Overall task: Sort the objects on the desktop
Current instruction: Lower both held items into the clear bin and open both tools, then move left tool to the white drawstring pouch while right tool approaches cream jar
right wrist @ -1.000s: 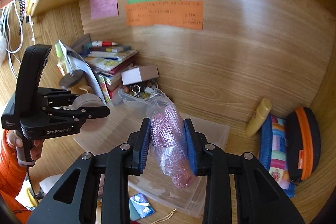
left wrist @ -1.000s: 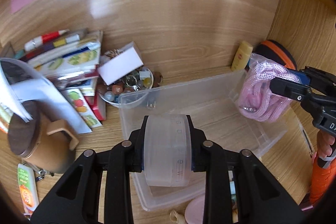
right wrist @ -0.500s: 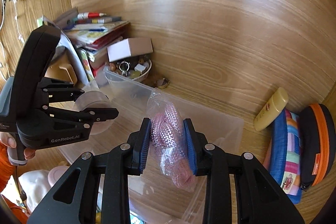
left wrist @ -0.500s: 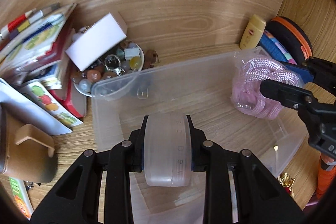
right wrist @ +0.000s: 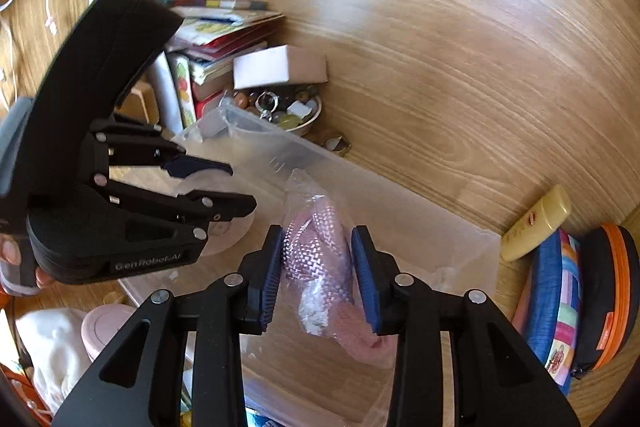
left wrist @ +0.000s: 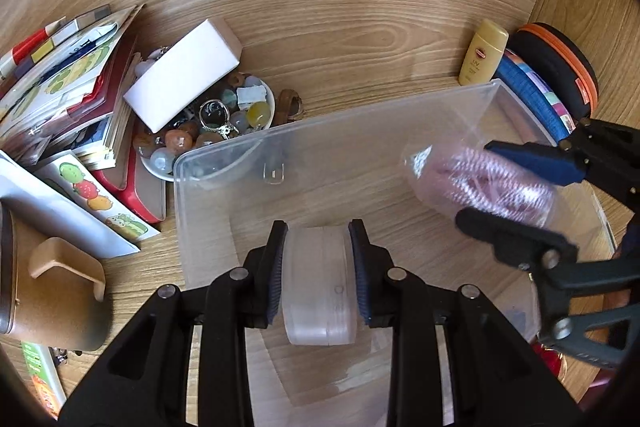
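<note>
My left gripper (left wrist: 318, 267) is shut on a frosted round plastic case (left wrist: 319, 291) and holds it low inside the clear plastic bin (left wrist: 320, 143). My right gripper (right wrist: 318, 267) is shut on a clear bag of pink rope (right wrist: 320, 259) and holds it over the right half of the same bin (right wrist: 440, 239). In the left wrist view the bagged rope (left wrist: 484, 183) and right gripper (left wrist: 492, 183) hang at the right. In the right wrist view the left gripper (right wrist: 240, 187) with the case (right wrist: 224, 223) is at the left.
Left of the bin are a bowl of beads and trinkets (left wrist: 216, 131), a white box (left wrist: 184, 83), stacked books (left wrist: 68, 79) and a brown mug (left wrist: 52, 291). A yellow bottle (left wrist: 482, 53), a striped pouch (right wrist: 556, 307) and an orange-trimmed case (right wrist: 608, 291) stand at the right.
Both grippers have moved down and forward into the bin with their loads. The frosted case now sits lower, near the bin floor. The bagged rope has moved closer to the left gripper.
</note>
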Available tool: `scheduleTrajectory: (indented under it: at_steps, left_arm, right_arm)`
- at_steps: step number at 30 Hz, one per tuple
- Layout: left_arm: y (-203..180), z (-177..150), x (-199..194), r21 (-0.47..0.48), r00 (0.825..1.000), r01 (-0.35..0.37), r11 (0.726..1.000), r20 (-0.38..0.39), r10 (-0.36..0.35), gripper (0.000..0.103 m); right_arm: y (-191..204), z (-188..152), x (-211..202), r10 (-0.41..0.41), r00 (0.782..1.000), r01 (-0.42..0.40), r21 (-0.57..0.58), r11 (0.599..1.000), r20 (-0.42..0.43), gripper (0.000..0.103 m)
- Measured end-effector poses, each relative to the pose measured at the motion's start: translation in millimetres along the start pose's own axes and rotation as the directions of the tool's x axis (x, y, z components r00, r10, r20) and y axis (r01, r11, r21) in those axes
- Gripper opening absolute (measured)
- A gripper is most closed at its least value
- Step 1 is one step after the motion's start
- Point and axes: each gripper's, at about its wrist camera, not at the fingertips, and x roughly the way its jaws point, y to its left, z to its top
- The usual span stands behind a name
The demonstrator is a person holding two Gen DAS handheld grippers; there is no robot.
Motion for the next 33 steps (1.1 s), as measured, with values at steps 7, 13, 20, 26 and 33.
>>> scheduleTrajectory:
  at_steps: [7,13,20,26,33]
  left_arm:
    - [3,-6,-10,0.014,0.999,-0.026,1.0,0.04,0.025,0.054]
    - [-3,-7,-20,0.033,0.997,-0.04,0.999,0.063,0.038,0.059]
    - [-7,-12,-36,0.032,0.994,-0.061,0.998,0.089,0.058,0.069]
    - [-11,-17,-54,0.02,0.991,-0.072,0.997,0.113,0.069,0.082]
    - [-18,-29,-84,0.01,0.987,-0.073,0.997,0.147,0.071,0.088]
  right_arm:
    - [10,-5,-2,-0.075,0.997,0.075,-0.051,0.996,0.005,0.046]
    - [10,-7,-13,-0.106,0.994,0.108,-0.061,0.992,0.023,0.055]
    - [5,-10,-28,-0.143,0.988,0.145,-0.042,0.989,0.052,0.069]
    - [-1,-15,-46,-0.155,0.986,0.156,0.001,0.988,0.062,0.076]
    - [-8,-27,-77,-0.148,0.985,0.143,0.069,0.987,0.089,0.081]
